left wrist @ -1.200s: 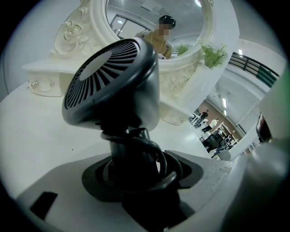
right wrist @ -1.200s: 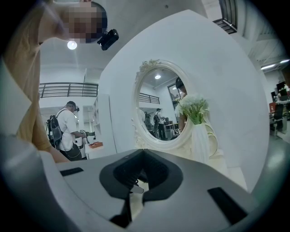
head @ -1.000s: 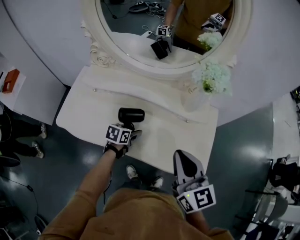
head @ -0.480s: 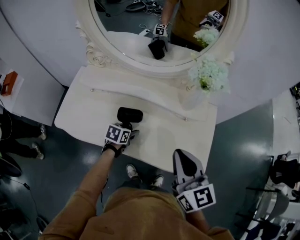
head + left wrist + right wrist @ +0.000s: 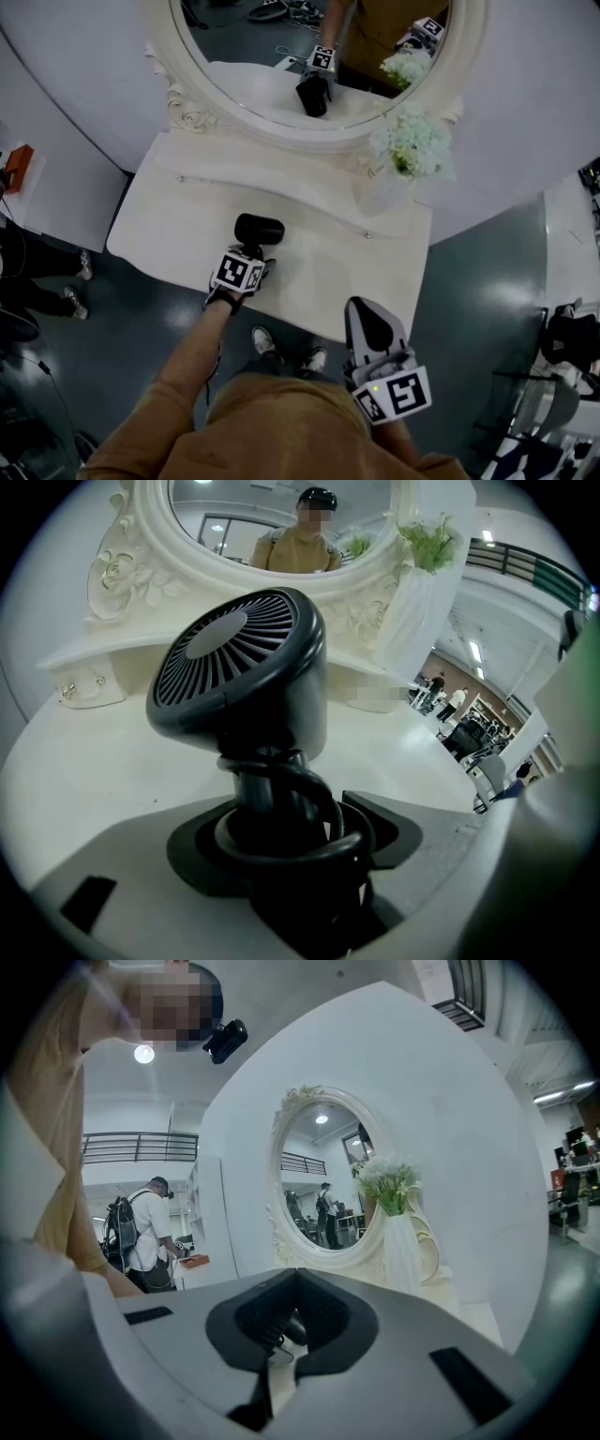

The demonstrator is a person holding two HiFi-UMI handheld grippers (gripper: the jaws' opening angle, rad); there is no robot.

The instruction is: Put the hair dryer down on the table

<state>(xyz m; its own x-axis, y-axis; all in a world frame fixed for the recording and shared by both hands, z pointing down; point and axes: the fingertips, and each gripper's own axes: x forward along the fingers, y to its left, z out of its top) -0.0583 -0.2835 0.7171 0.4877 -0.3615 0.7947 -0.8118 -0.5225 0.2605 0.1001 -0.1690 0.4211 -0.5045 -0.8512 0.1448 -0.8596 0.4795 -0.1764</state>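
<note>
Mustard-tan top (image 5: 272, 422), long sleeve (image 5: 173, 375) reaching wrist. Dark strap (image 5: 221, 298) round left wrist. Pale shoes (image 5: 263, 343) below. Pale grey shell on left gripper (image 5: 281, 832), black pads curving inward at jaws. White left cube (image 5: 238, 272) on its back, black square markers on each face. Grey tapered shell on right gripper (image 5: 369, 314), black ribbed pads, dark rectangular slots in casing. Same white right cube (image 5: 395, 397) with black markers; small green light (image 5: 376, 389) beside it.
</note>
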